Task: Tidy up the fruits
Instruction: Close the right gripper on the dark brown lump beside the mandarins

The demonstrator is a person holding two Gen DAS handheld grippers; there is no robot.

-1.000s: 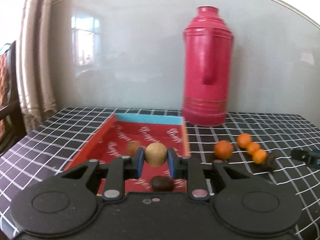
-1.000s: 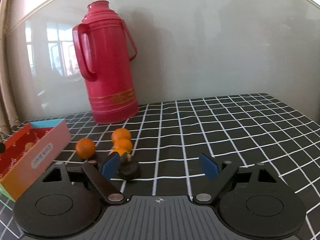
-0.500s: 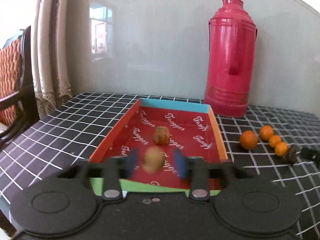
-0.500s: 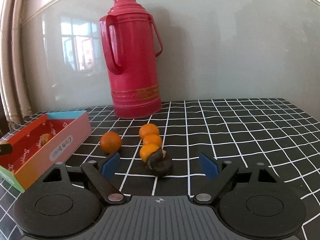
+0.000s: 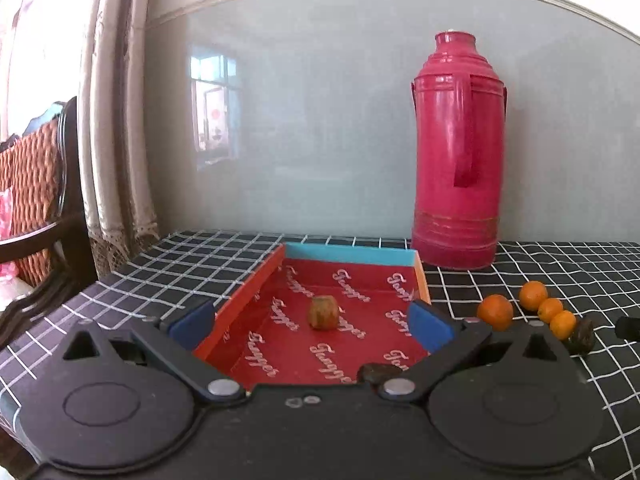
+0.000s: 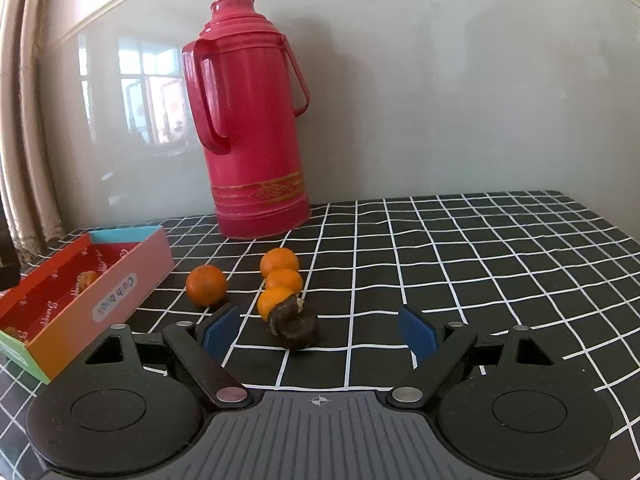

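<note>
— Four small round orange tangerines [image 6: 206, 290] and a dark wrinkled dried fruit [image 6: 295, 326] lie mid-tabletop beside the shallow red cardboard tray [image 5: 256, 292]. Which goes next?

— Probably the dark one, between the right gripper [image 6: 319, 330]'s wide, empty jaws: light, soft, likely sticky; pinch its sides gently. The left gripper [image 5: 310, 326]'s jaws are opening, empty, over the tray
</note>
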